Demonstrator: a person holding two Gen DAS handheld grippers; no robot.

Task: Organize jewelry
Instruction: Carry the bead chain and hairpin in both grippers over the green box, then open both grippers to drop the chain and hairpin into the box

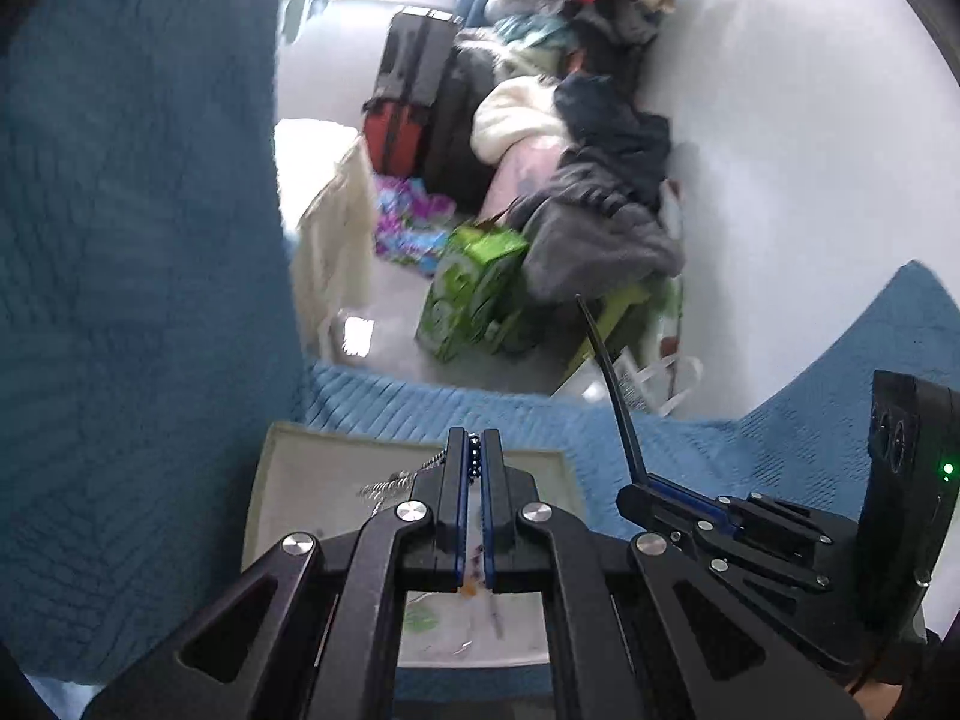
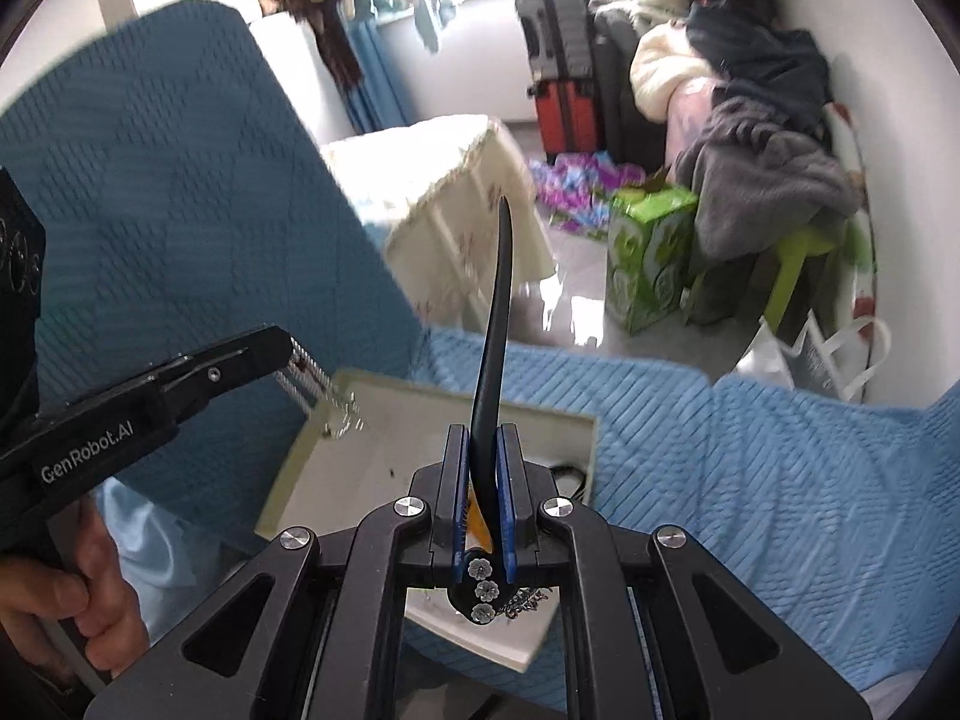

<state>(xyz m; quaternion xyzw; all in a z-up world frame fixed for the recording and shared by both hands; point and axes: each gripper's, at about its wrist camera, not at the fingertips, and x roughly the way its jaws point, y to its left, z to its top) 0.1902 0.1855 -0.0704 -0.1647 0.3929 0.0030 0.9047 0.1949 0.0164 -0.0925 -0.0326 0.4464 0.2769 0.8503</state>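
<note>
Right gripper has its fingers clamped on a black hair clip pointing straight up over the tray; left gripper pinches a silver chain dangling at the tray's far-left corner, so neither's nearer.

The left gripper is showing matt black plastic with shiny metal bolts and glossy blue pads; it is pinching dark, glossy beads, and a bright metal chain is glinting beside them. The right gripper, of the same matt plastic, is squeezing a smooth, matt black hairpin with silvery metal flowers. The tray is looking like smooth, pale cream plastic. The blue bedspread under it is showing as ribbed, quilted, matt cloth. On the far right, a grey fleece is looking soft and fuzzy, and the green box is looking like glossy printed card.
</note>
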